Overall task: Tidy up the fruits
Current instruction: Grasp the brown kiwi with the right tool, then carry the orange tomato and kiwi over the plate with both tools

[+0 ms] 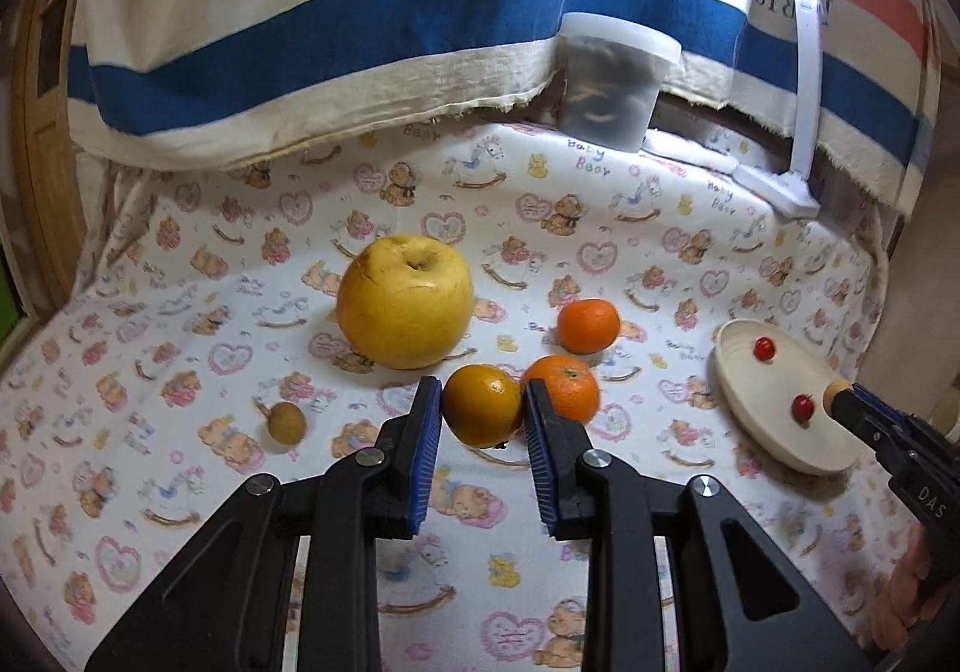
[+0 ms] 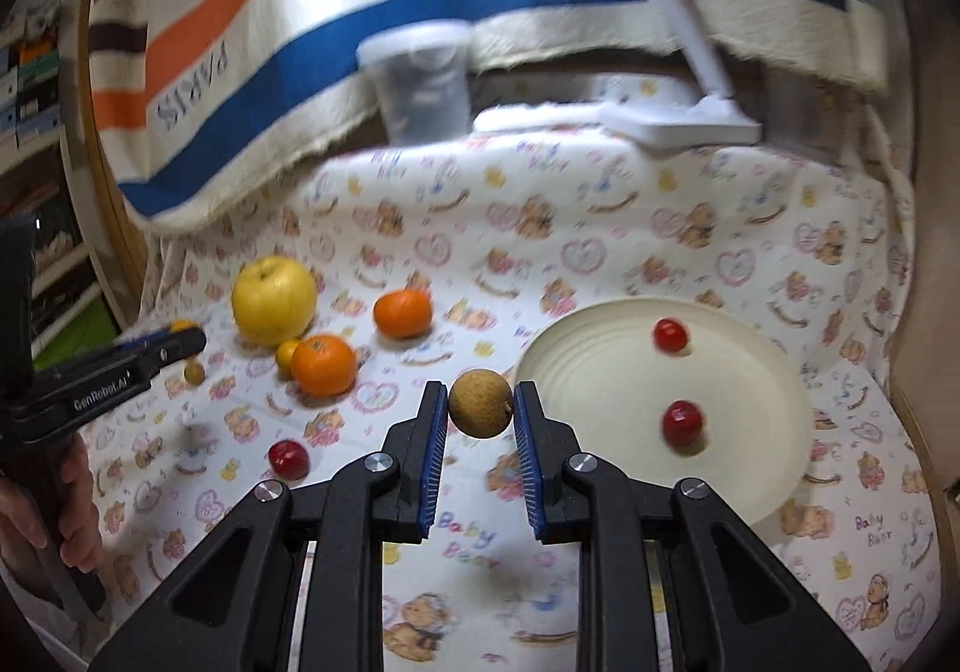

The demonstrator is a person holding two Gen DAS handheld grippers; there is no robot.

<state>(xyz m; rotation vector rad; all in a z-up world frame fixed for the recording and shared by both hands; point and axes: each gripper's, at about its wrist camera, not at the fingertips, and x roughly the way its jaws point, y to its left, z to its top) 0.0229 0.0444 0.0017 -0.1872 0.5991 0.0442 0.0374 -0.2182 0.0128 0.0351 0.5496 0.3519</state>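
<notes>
My left gripper (image 1: 482,409) is shut on a small yellow-orange citrus (image 1: 482,405), held just above the cloth. Close behind it lie two oranges (image 1: 564,387) (image 1: 588,325) and a big yellow apple (image 1: 405,300). A brown longan (image 1: 286,421) lies to the left. My right gripper (image 2: 481,407) is shut on another brown longan (image 2: 481,403) at the near rim of the cream plate (image 2: 774,372). Two cherry tomatoes (image 2: 670,335) (image 2: 682,423) lie in the plate. A third tomato (image 2: 288,459) lies on the cloth. In the right wrist view the left gripper (image 2: 191,337) shows at the left.
A lidded plastic jar (image 1: 612,84) and a white lamp base (image 1: 780,186) stand at the back under a hanging striped towel (image 1: 360,12). Another small citrus (image 2: 288,355) sits between apple and orange. A person's hand (image 2: 36,516) holds the left gripper's handle.
</notes>
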